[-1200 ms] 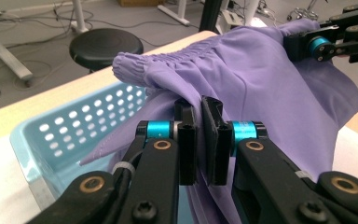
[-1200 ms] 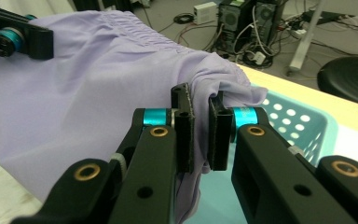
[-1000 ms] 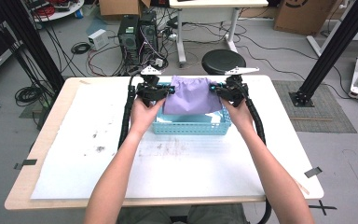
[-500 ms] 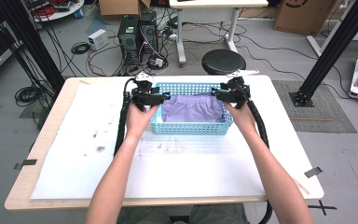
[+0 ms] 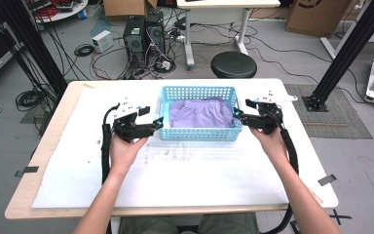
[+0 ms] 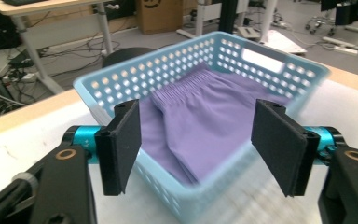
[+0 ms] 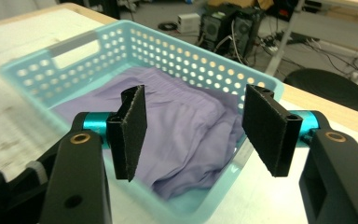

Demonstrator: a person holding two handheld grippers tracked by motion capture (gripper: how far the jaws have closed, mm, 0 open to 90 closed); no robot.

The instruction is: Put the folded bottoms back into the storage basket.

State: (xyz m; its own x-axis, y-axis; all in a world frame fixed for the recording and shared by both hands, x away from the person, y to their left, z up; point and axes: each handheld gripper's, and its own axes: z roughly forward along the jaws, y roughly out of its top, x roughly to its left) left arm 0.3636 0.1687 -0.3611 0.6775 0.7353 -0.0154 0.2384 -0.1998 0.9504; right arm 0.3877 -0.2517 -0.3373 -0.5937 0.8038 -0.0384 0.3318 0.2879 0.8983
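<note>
A folded purple garment (image 5: 198, 113) lies inside a light blue perforated basket (image 5: 197, 133) at the table's far middle. My left gripper (image 5: 157, 122) hovers just outside the basket's left end, open and empty. My right gripper (image 5: 237, 116) sits at the basket's right end, open too, with nothing between its pads. In the left gripper view the purple garment (image 6: 200, 126) shows its elastic waistband, beyond the open left gripper (image 6: 198, 140). In the right gripper view the purple garment (image 7: 186, 130) fills the basket (image 7: 121, 42) floor behind the open right gripper (image 7: 193, 133).
White paper (image 5: 175, 180) covers most of the wooden table (image 5: 24, 204). Beyond the far edge stand a black stool (image 5: 233, 64), computer towers (image 5: 143, 34) and loose cables. A black frame post (image 5: 350, 48) rises at the right.
The garment went from being held up above the basket to lying inside it. Both grippers let go, opened and drew apart to the basket's two ends.
</note>
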